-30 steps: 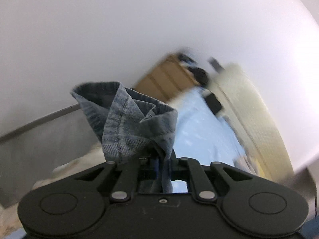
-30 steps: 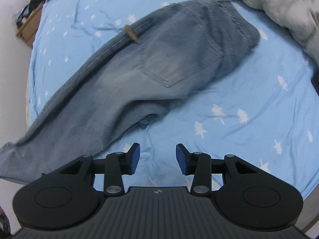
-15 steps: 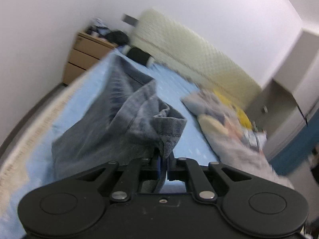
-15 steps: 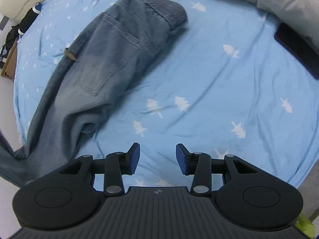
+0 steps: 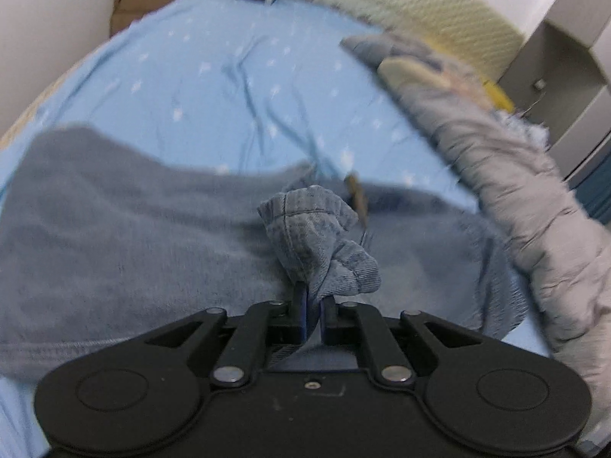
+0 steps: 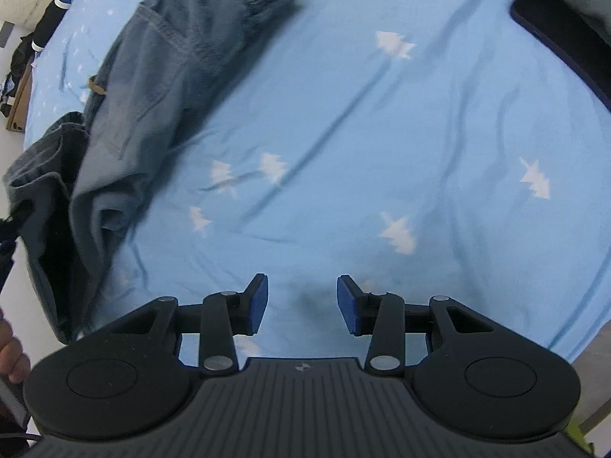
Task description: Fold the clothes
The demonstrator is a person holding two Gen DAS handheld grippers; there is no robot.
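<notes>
Our jeans (image 5: 133, 236) lie spread across the bed sheet (image 6: 382, 133), toward its left edge. Our left gripper (image 5: 314, 297) pinches a bunched hem; our right gripper (image 6: 301, 301) hangs spread over bare sheet.

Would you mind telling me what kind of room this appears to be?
Most likely a bedroom: a bed with a blue star-print sheet, a cream padded headboard and a grey duvet bunched alongside the jeans.

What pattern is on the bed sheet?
The bed sheet is light blue with small white tree-like shapes, seen best in the right wrist view.
</notes>
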